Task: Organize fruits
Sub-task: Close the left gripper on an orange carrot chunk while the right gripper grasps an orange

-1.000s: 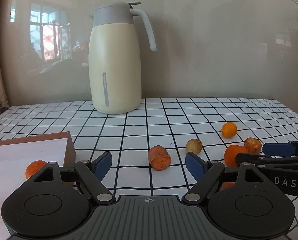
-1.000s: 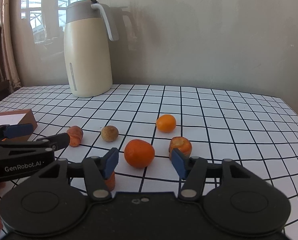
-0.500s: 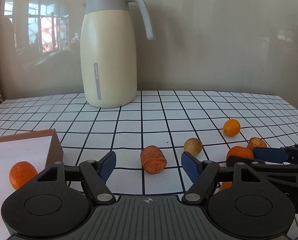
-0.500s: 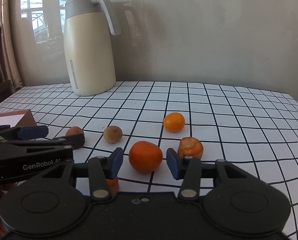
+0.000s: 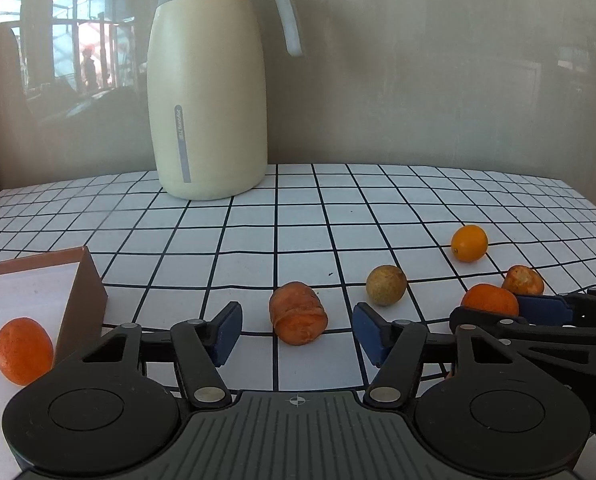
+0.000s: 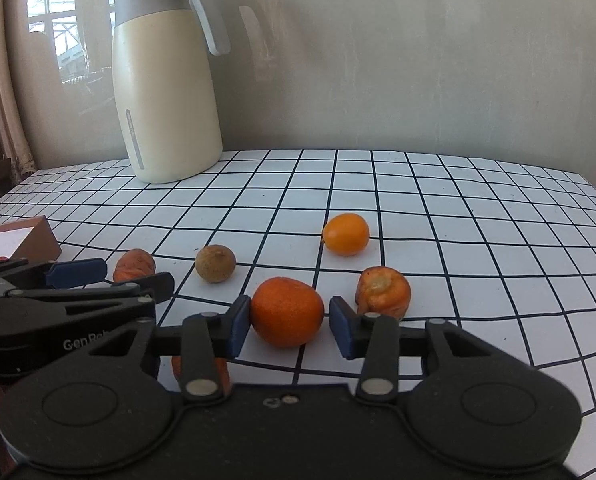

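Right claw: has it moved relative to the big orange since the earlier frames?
Yes. The right claw has advanced toward the jug, and its jaws, just closing, now flank the big orange, a gap showing at one pad.

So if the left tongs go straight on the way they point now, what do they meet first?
Most likely the wrinkled orange fruit, which lies between and just ahead of the left tongs, whose jaws have just been closing but do not touch it. Far behind it stands the cream jug; depth is hard to judge.

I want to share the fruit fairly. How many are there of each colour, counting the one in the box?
Orange fruit: 5
Yellow fruit: 1
Brown fruit: 1
Total: 7
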`<state>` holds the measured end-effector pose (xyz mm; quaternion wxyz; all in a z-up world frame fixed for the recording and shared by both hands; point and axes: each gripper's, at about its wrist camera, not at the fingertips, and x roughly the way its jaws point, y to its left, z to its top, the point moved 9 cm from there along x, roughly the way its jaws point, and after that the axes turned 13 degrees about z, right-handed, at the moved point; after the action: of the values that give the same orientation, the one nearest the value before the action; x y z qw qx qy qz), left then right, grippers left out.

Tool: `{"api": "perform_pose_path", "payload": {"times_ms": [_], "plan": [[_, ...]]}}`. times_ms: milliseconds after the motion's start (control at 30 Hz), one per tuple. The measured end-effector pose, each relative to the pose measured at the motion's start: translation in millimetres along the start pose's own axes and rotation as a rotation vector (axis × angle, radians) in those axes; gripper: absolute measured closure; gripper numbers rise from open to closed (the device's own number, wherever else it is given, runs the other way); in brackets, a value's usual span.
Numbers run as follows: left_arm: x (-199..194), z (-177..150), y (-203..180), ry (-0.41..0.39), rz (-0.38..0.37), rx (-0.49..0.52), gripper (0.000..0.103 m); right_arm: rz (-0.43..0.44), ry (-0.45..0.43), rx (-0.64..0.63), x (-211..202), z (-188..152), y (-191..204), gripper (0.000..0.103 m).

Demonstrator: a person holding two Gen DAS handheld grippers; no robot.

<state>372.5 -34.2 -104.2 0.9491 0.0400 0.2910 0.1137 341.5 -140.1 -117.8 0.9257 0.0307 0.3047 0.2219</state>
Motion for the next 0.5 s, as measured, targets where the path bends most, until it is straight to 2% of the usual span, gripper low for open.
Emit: {"api": "perform_pose_path", "payload": {"times_ms": [67, 133, 200, 267, 500], "plan": [[2.2, 0.1, -0.6, 0.010, 0.004, 0.003, 0.054, 0.002, 0.007, 0.004, 2.0, -0.4, -0.9, 0.070], [3.9, -0.8, -2.2, 0.018, 0.001, 0.009, 0.054, 0.001, 0.008, 0.006, 3.2, -0.6, -1.3, 0.070], [5.3, -1.2, -3.0, 0.025, 0.000, 0.013, 0.066, 0.005, 0.011, 0.007, 4.1, -0.4, -1.2, 0.073], [4.9, -1.0, -3.5, 0.023, -0.004, 0.014, 0.071, 0.004, 0.008, 0.013, 4.0, 0.7, -1.5, 0.074], [-2.4, 1.3, -1.5, -0.014, -0.031, -0.004, 0.071, -0.005, -0.015, 0.015, -1.0, 4.7, -3.8, 0.075]]}}
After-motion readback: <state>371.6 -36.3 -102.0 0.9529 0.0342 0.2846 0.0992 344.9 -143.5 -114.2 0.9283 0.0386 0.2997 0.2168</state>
